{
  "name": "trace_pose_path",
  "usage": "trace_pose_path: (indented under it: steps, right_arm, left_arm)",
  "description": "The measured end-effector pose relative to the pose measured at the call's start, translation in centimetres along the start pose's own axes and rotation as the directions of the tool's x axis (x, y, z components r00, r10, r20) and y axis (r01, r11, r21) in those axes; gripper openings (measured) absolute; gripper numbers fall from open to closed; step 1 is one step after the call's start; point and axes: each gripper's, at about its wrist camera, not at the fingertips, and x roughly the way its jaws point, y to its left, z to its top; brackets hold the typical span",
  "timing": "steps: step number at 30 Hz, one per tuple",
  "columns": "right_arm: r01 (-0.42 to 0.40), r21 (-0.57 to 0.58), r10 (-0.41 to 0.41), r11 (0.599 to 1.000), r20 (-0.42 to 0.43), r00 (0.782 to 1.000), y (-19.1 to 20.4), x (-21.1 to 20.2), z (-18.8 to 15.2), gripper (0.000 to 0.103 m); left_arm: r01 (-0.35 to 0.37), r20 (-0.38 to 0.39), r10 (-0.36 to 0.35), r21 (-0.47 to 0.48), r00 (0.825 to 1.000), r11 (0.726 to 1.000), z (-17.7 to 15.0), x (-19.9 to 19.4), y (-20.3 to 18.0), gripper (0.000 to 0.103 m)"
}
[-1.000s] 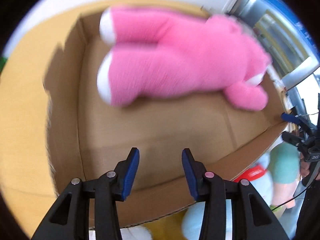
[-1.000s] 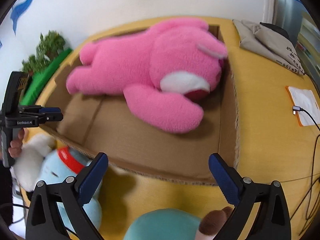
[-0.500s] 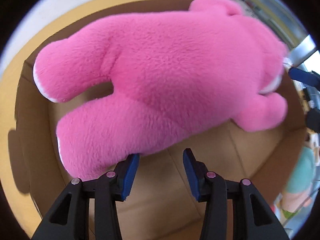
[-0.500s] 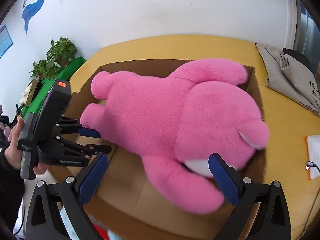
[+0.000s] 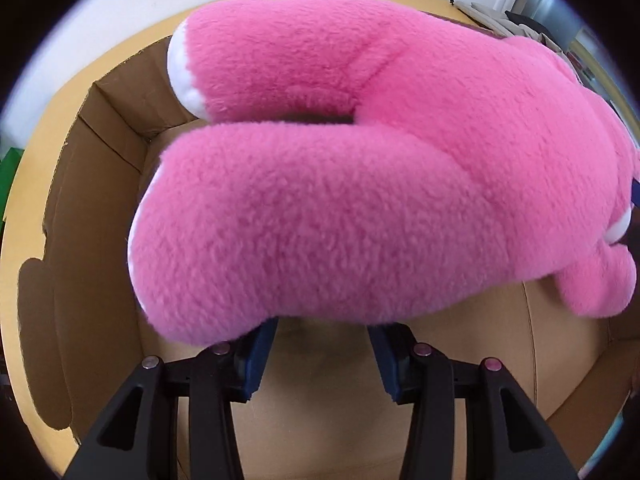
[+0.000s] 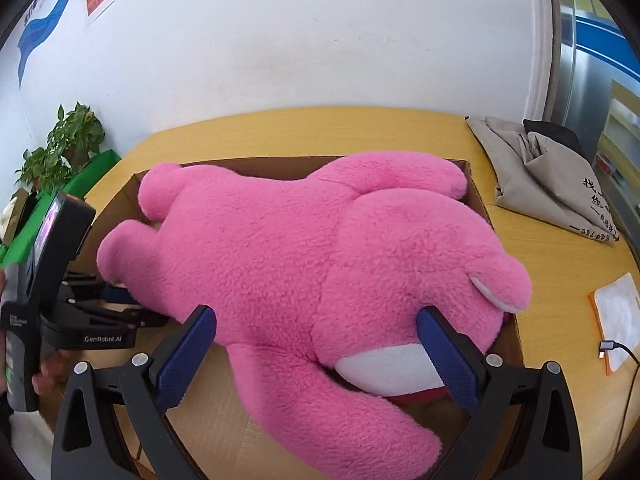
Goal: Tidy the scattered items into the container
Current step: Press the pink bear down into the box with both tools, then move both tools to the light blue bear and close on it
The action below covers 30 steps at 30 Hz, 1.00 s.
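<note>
Right gripper (image 6: 316, 356) fingers spread wide astride the pink plush bear (image 6: 320, 264), face down in the cardboard box (image 6: 500, 344). Left gripper (image 5: 322, 344) fingers parted, tips hidden under a leg. Grey bag (image 6: 548, 176), cable (image 6: 618, 347), potted plant (image 6: 60, 148) around on the table (image 6: 320, 132).

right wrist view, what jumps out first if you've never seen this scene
A big pink plush bear lies face down, filling most of an open cardboard box on a yellow wooden table. The right tongs stand open around its shoulder and head, while the left tongs sit open by one leg. A crumpled beige cloth bag lies on the table to the box's right.
</note>
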Motion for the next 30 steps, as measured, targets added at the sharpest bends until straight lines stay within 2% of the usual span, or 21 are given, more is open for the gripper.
trace_pose_path:
  steps: [4,7,9,12,14,16,19,21,23,26,28,30]
  right_arm:
    - [-0.005,0.028,0.005,1.000,0.007,1.000,-1.0,-1.2,0.2,0.102]
    - [-0.056,0.076,0.052,0.996,0.046,0.998,-2.5,-4.9,0.5,0.102]
    - [-0.099,0.088,0.091,0.991,0.085,0.992,-3.5,-8.5,0.5,0.102]
    - [-0.130,0.078,0.116,0.988,0.162,0.980,-4.8,-15.5,-0.6,0.103]
    - [-0.156,0.072,0.139,0.985,0.197,0.970,-5.5,-19.4,-1.9,0.103]
    - [-0.186,0.064,0.167,0.980,0.228,0.959,-5.9,-23.2,-3.8,0.103]
    - [-0.214,0.044,0.195,0.976,0.268,0.944,-5.8,-28.1,-7.0,0.103]
    - [-0.219,0.029,0.202,0.975,0.283,0.937,-5.7,-30.4,-8.9,0.103]
    - [-0.202,0.019,0.189,0.979,0.284,0.940,-5.4,-32.0,-10.8,0.103]
    - [-0.169,0.019,0.158,0.985,0.258,0.953,-5.0,-32.6,-14.0,0.103]
    - [-0.168,0.039,0.155,0.985,0.222,0.963,-5.0,-31.6,-16.0,0.103]
    - [-0.138,0.066,0.126,0.988,0.163,0.979,-4.7,-29.7,-17.7,0.103]
  left_arm:
    - [0.016,0.056,-0.019,0.046,0.998,0.999,-0.6,-2.6,-0.4,0.045]
    - [0.019,0.144,-0.034,0.099,0.989,0.995,-1.9,-6.9,-0.7,0.045]
    - [0.028,0.211,-0.053,0.116,0.976,0.993,-3.4,-10.6,-0.8,0.045]
    - [0.030,0.326,-0.072,0.130,0.943,0.991,-7.1,-16.8,-0.8,0.048]
    - [0.042,0.396,-0.090,0.126,0.914,0.991,-10.8,-20.5,-1.2,0.058]
    - [0.055,0.450,-0.100,0.111,0.887,0.992,-14.3,-24.3,-0.4,0.073]
    - [0.075,0.510,-0.104,0.078,0.854,0.994,-19.7,-28.2,-0.5,0.078]
    - [0.102,0.529,-0.120,0.063,0.840,0.993,-22.7,-29.3,-0.5,0.078]
    - [0.120,0.524,-0.126,0.045,0.842,0.992,-25.7,-29.5,-0.6,0.079]
    - [0.133,0.498,-0.118,0.005,0.859,0.991,-29.2,-28.4,-1.0,0.079]
    - [0.173,0.467,-0.150,-0.007,0.872,0.985,-30.8,-27.1,-1.8,0.079]
    - [0.209,0.446,-0.187,-0.002,0.876,0.978,-31.9,-25.7,-2.9,0.079]
